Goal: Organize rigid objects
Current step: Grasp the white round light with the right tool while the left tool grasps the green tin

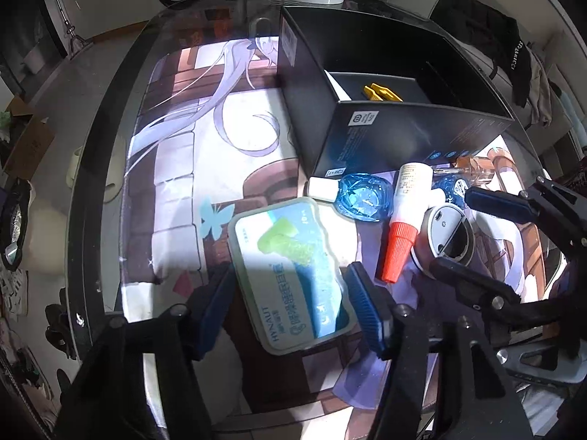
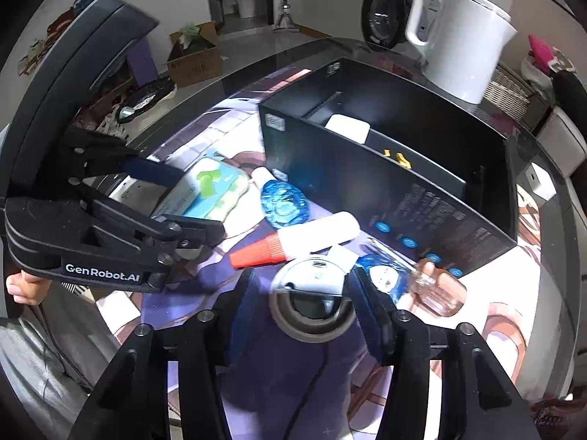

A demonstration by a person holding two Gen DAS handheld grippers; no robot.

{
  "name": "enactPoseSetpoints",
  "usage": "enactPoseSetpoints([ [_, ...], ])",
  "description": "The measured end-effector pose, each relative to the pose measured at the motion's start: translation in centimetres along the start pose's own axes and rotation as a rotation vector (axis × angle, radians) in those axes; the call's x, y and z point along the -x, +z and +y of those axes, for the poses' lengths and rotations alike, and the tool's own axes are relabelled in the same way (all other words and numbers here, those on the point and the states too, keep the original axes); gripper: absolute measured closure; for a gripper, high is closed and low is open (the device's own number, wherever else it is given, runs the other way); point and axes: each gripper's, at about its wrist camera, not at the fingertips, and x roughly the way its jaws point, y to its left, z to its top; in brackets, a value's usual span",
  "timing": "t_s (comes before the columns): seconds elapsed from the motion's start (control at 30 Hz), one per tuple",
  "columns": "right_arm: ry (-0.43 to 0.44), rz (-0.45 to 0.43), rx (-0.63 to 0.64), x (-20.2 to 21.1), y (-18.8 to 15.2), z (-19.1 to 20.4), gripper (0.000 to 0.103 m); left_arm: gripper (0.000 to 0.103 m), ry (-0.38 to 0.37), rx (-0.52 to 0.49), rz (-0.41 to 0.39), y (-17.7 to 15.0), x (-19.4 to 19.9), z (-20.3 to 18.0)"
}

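A flat pale-green box (image 1: 290,275) labelled HYNAUT lies on the printed mat. My left gripper (image 1: 290,293) has its blue pads against the box's two long sides, shut on it. The right wrist view shows the same box (image 2: 216,187) inside the left gripper (image 2: 201,201). A round silver disc with a dark half-opening (image 2: 312,304) sits between the fingers of my right gripper (image 2: 302,278), which is open, with a gap on the left side. An open black box (image 1: 403,135) holds a yellow piece (image 1: 381,91) and a white item (image 2: 346,126).
Between the two grippers lie a blue faceted bottle (image 1: 361,198), a white tube with an orange-red cap (image 1: 403,220), a second blue bottle (image 2: 381,278) and a clear glass bottle (image 2: 436,289). A white kettle (image 2: 466,36) stands behind the black box. The glass table's rim curves at left.
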Motion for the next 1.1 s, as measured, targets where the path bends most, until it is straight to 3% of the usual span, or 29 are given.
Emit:
enactPoseSetpoints([
  [0.13, -0.007, 0.002, -0.011, -0.5, 0.0, -0.6, 0.035, 0.044, -0.012, -0.013, 0.001, 0.1, 0.0, -0.4],
  [0.23, -0.018, 0.01, 0.029, -0.8, 0.1, 0.0, 0.034, 0.045, -0.019, -0.03, 0.0, 0.0, 0.0, -0.9],
  [0.27, -0.016, 0.012, 0.034, -0.7, 0.2, 0.2, 0.036, 0.045, -0.019, -0.031, -0.001, 0.0, 0.0, -1.0],
  [0.33, -0.025, 0.023, 0.056, -0.7, 0.1, 0.5, 0.053, 0.045, -0.023, -0.031, 0.0, 0.0, 0.0, -1.2],
  [0.6, -0.032, 0.064, 0.005, 0.5, -1.6, -2.4, 0.053, 0.047, -0.027, -0.036, 0.006, 0.4, -0.2, -2.3],
  [0.73, 0.074, 0.048, -0.091, 1.3, -1.8, -4.2, 0.053, 0.047, -0.024, -0.049, 0.007, 0.6, -0.4, -2.8],
  [0.8, 0.077, 0.032, -0.122, 1.9, -1.6, -5.1, 0.053, 0.047, -0.021, -0.054, 0.006, 0.6, -0.4, -3.0],
  [1.1, 0.085, 0.065, -0.11, 1.1, -2.0, -5.3, 0.053, 0.047, -0.026, -0.055, 0.006, 0.5, -0.3, -2.8],
])
